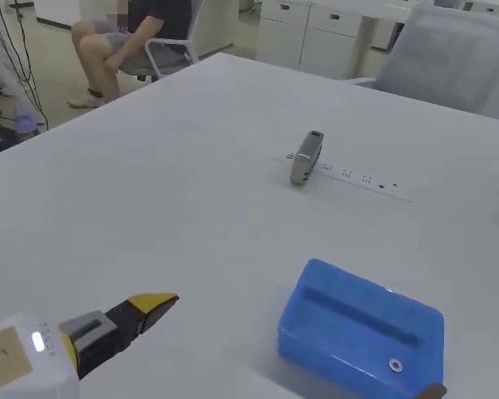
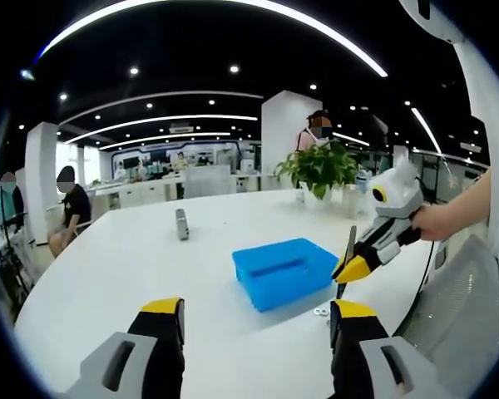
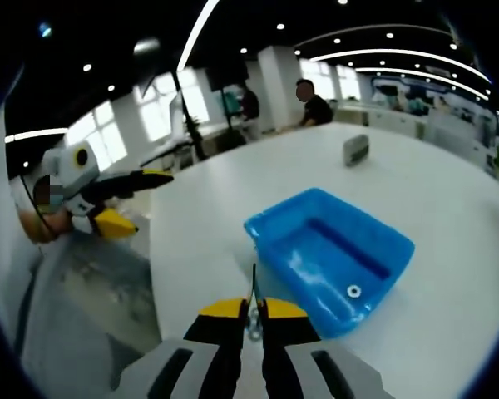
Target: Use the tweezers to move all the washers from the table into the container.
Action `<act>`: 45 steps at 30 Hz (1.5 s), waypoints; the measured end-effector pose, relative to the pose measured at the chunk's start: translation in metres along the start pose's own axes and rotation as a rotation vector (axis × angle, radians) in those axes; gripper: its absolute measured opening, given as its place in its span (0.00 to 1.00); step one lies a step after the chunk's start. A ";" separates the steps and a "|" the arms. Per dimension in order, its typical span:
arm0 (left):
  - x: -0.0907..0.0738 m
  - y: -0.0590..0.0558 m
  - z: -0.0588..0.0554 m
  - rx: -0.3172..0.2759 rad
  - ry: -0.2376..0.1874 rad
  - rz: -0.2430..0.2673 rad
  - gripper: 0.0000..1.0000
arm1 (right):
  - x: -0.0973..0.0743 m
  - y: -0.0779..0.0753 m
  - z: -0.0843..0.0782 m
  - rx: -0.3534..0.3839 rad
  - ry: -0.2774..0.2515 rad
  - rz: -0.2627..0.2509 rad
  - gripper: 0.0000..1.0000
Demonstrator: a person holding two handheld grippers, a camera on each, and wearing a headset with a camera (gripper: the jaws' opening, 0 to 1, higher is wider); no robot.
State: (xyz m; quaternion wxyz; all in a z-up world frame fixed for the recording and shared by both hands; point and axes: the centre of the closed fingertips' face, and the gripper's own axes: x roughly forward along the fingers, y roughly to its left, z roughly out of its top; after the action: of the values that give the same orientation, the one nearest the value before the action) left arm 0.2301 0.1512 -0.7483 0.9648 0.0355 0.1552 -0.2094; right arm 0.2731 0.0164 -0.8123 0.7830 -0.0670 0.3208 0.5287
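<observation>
**One washer in the tub, tweezers clamped in the right gripper**

Head view: one blue container (image 1: pixel 362 328) sits on the white table (image 1: pixel 191 199), with one washer (image 1: pixel 395 365) on its floor near the front right corner. Beyond the container lie one power strip (image 1: pixel 353 177) and one grey adapter (image 1: pixel 306 156); bare tabletop spreads wide between. The left gripper (image 1: pixel 154 304) hangs left of the container. Its tan label is too blurred to read.

Left gripper view: its two jaws stand wide apart, holding nothing. Just in front of the container (image 2: pixel 283 270), a loose washer (image 2: pixel 320 312) lies near the table edge; I cannot tell whether there is one or two. The right gripper (image 2: pixel 353 268) hovers above it with one pair of tweezers (image 2: pixel 350 245).

Right gripper view: the jaws pinch the tweezers (image 3: pixel 254 283), tips towards the container (image 3: pixel 328 258).
</observation>
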 end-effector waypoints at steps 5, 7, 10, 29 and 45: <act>0.000 -0.001 -0.001 0.002 0.006 -0.002 0.70 | 0.006 0.002 -0.006 0.005 0.014 0.011 0.04; 0.000 -0.001 -0.001 0.005 0.010 -0.003 0.70 | 0.007 0.003 -0.006 0.006 0.016 0.011 0.04; 0.000 -0.001 -0.002 0.006 0.013 -0.002 0.70 | 0.008 0.005 -0.006 0.003 0.013 0.016 0.04; 0.000 0.000 -0.005 0.021 0.032 0.000 0.68 | 0.013 0.019 -0.010 -0.238 0.064 0.007 0.04; -0.001 0.001 -0.004 0.024 0.027 0.004 0.68 | -0.005 0.017 0.025 -0.238 -0.015 -0.027 0.03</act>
State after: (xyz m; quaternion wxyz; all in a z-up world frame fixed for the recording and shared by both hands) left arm 0.2287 0.1529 -0.7523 0.9625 0.0504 0.1658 -0.2089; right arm 0.2680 0.0306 -0.7856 0.7789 -0.1599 0.2491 0.5528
